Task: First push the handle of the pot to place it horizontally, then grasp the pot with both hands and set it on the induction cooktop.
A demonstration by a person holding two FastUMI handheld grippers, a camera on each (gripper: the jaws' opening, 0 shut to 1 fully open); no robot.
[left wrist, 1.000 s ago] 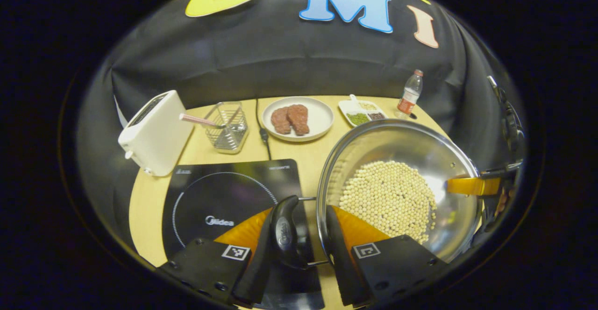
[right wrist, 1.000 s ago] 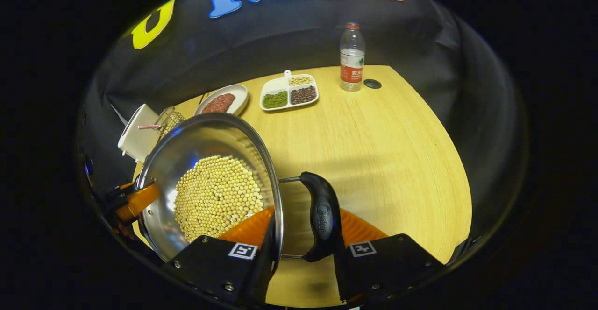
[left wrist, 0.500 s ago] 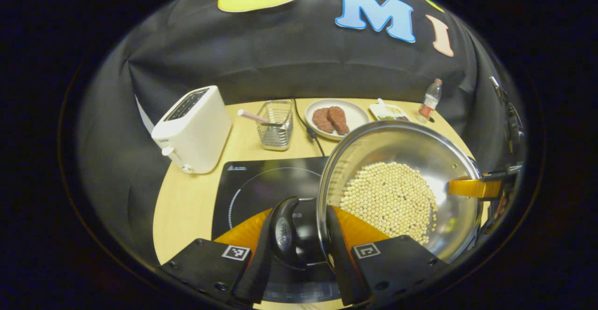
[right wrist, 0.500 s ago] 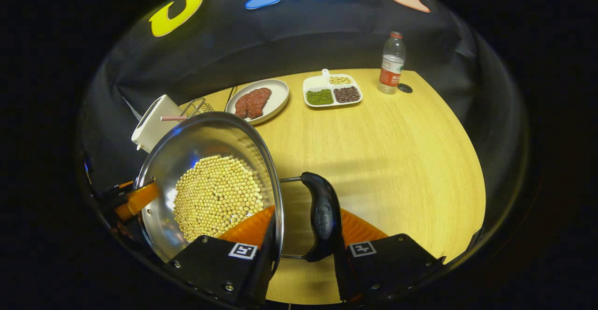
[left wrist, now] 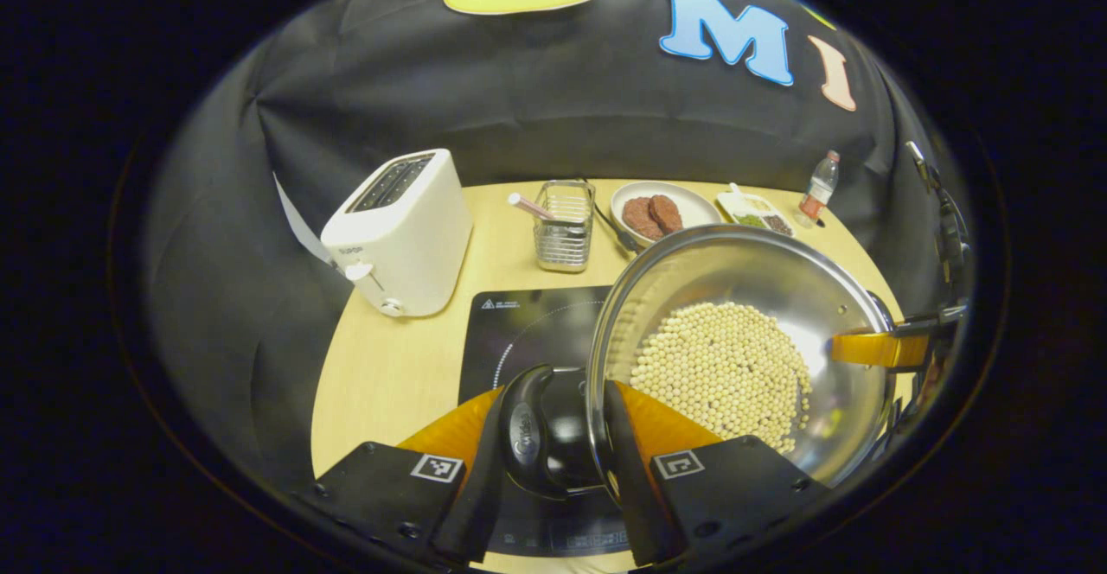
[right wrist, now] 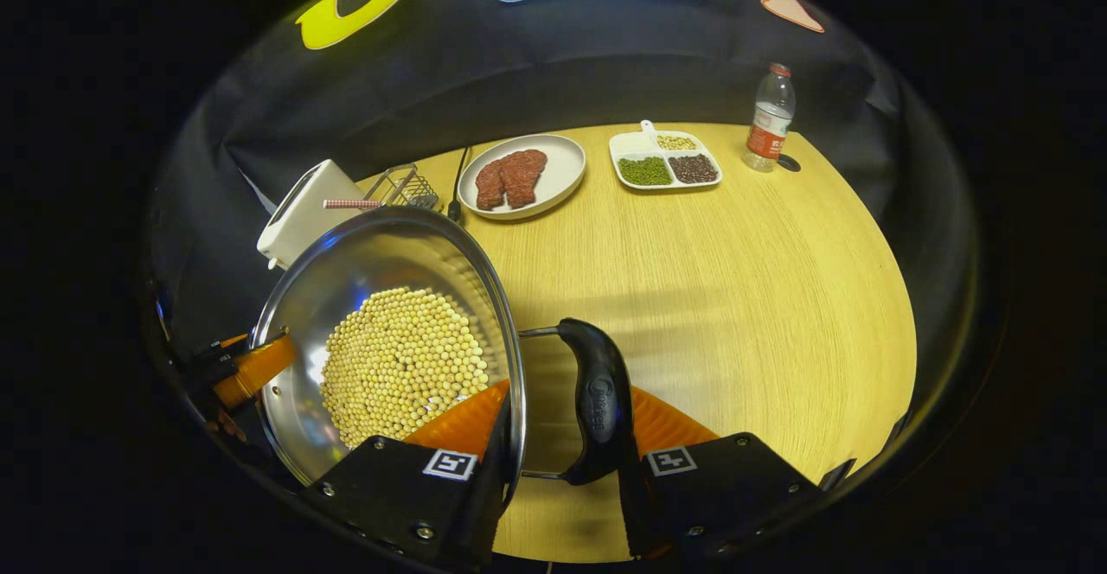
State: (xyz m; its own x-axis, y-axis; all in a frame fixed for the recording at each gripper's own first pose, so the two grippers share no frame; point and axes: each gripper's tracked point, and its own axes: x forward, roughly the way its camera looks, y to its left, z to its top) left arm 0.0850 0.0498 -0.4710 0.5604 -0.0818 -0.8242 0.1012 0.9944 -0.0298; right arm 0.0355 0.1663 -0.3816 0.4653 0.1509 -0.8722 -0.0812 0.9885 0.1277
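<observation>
Steel pot full of beans hangs partly above the induction cooktop; it feels heavy and slippery. My left gripper and right gripper both clamp rim and side handle together.

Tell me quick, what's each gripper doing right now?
Left gripper: closed on the steel pot's black side handle.
Right gripper: closed on its other black handle.

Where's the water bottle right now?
In the right gripper view, the water bottle stands at the table's far right edge, just right of the divided tray.
</observation>
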